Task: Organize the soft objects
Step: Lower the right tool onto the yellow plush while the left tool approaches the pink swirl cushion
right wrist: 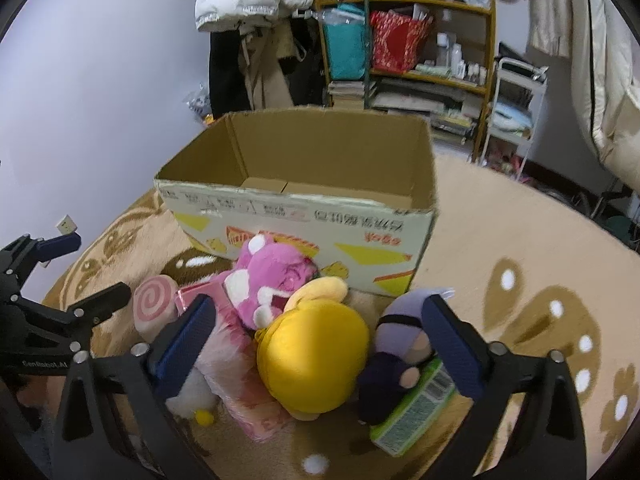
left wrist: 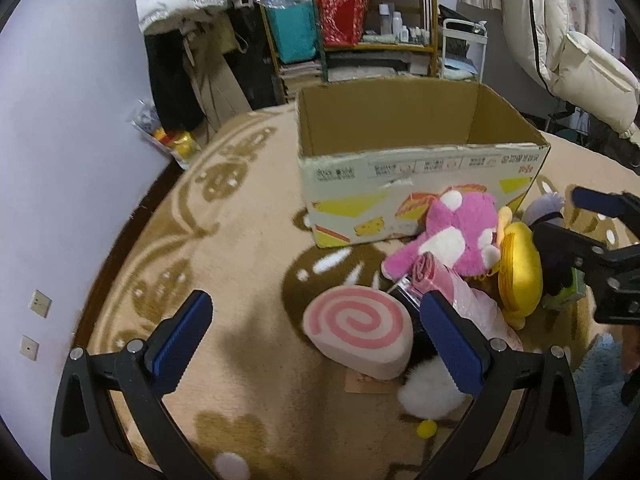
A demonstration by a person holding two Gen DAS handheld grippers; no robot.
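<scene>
An open empty cardboard box point(left wrist: 404, 184) point(right wrist: 304, 216) stands on the beige rug. In front of it lies a pile: a pink-and-white plush point(left wrist: 456, 236) point(right wrist: 276, 284), a yellow plush point(left wrist: 518, 268) point(right wrist: 316, 356), a purple-haired doll point(right wrist: 400, 344), a pink spiral cushion point(left wrist: 360, 328) point(right wrist: 154, 304), a pink plastic pack point(left wrist: 460, 292) point(right wrist: 236, 364), a green packet point(right wrist: 412, 408) and a white pompom point(left wrist: 428, 392). My left gripper point(left wrist: 316, 344) is open, its jaws either side of the spiral cushion. My right gripper point(right wrist: 320, 352) is open, above the yellow plush.
A shelf point(right wrist: 412, 32) with bags and bottles, hanging coats point(left wrist: 180, 8) and a white cart point(right wrist: 516, 108) stand behind the box. A bag of small items point(left wrist: 168, 136) leans at the wall. A blue fleece sleeve point(left wrist: 600, 396) shows at right.
</scene>
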